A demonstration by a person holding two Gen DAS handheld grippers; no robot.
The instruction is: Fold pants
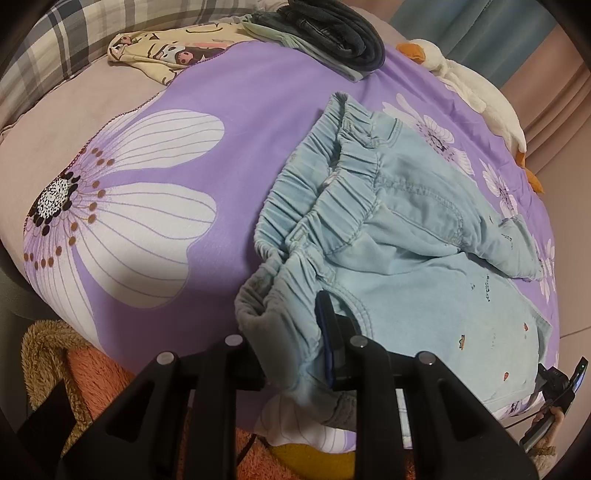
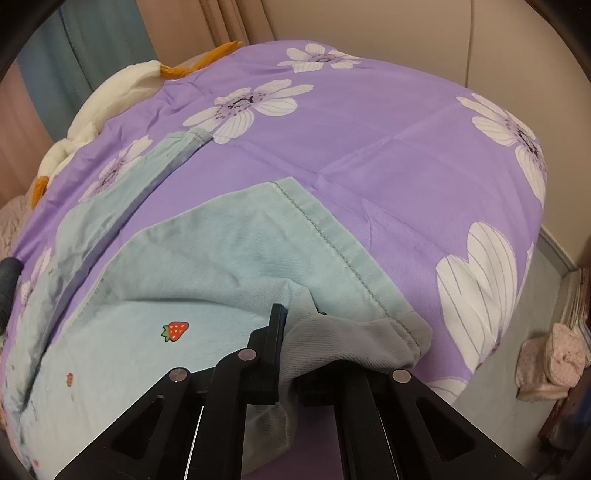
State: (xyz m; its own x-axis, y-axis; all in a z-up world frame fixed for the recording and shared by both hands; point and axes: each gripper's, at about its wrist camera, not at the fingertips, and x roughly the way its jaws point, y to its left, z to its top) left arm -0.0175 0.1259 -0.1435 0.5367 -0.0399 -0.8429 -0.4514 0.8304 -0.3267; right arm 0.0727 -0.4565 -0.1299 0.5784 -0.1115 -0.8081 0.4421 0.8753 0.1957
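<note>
Light blue pants [image 1: 406, 240] with small fruit prints lie on a purple flowered bedspread [image 1: 221, 92]. Their gathered elastic waistband [image 1: 314, 206] faces the left wrist view. My left gripper [image 1: 295, 336] is shut on the near end of that waistband, and the fabric hides its left finger. In the right wrist view the two legs [image 2: 221, 258] spread over the bedspread [image 2: 369, 129], one with a stitched hem. My right gripper [image 2: 295, 332] is shut on the near leg's hem corner, which bunches over the right finger.
A stack of dark folded clothes [image 1: 332, 33] and a cartoon-print cloth [image 1: 166, 51] lie at the far side of the bed. A white plush goose [image 1: 480, 96] lies along the edge beyond the pants. A plaid pillow [image 1: 55, 44] is at the left; pink slippers [image 2: 550, 365] are on the floor.
</note>
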